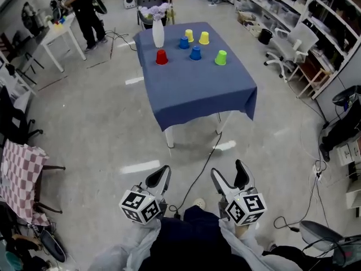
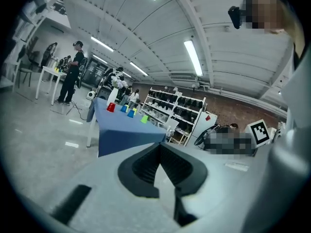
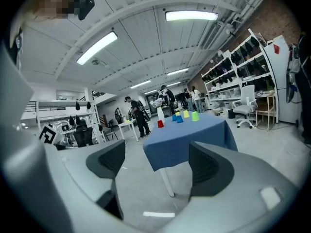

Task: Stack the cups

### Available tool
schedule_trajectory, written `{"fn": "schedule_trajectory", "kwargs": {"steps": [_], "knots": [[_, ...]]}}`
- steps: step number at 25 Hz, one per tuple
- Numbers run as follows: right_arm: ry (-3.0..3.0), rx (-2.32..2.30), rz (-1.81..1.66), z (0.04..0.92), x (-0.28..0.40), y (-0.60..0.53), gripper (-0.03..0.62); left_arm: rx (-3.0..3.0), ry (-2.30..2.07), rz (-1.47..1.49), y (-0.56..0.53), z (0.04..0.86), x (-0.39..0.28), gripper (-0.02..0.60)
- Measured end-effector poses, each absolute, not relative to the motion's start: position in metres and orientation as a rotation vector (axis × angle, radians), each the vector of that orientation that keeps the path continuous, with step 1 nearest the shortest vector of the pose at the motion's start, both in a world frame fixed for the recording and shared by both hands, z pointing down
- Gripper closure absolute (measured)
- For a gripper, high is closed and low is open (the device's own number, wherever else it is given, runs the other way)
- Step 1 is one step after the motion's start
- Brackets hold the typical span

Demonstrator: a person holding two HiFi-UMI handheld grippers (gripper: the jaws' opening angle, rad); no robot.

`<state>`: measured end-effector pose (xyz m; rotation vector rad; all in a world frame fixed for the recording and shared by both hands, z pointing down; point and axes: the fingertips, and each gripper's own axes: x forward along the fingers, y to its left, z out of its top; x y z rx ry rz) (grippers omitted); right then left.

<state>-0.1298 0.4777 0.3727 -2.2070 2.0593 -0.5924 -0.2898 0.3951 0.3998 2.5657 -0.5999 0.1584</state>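
Far ahead stands a table with a blue cloth [image 1: 194, 92]. On it are a red cup [image 1: 162, 57], two blue cups [image 1: 184, 42] [image 1: 195, 53], two yellow cups [image 1: 189, 35] [image 1: 203, 38] and a green cup [image 1: 220, 57], all upside down and apart. Both grippers hang low over the floor, well short of the table. My left gripper [image 1: 162, 173] [image 2: 159, 152] is shut with nothing in it. My right gripper [image 1: 227, 169] [image 3: 158, 154] stands open and empty; between its jaws I see the table [image 3: 189, 137] with the red cup [image 3: 160, 124] and green cup [image 3: 195, 115].
A white vase with flowers [image 1: 158, 31] stands at the table's far left corner. A black cable [image 1: 198, 171] runs across the floor toward the table. A white office chair [image 1: 293, 43] and shelves are at the right. A person [image 1: 83, 10] stands by a white table far left. A chair with a checkered cloth [image 1: 20, 174] is near left.
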Motion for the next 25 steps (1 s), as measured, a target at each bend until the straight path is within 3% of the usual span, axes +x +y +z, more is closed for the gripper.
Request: {"fn": "schedule_trajectory", "kwargs": {"steps": [9, 25], "knots": [[2.081, -2.179, -0.573, 0.381, -0.050, 0.488, 0.181, 2.581, -0.538, 0.114, 0.412, 0.405, -0.195, 0.583], [2.036, -2.140, -0.694, 0.413, -0.014, 0.477, 0.181, 2.572, -0.541, 0.227, 0.390, 0.425, -0.151, 0.583]]}}
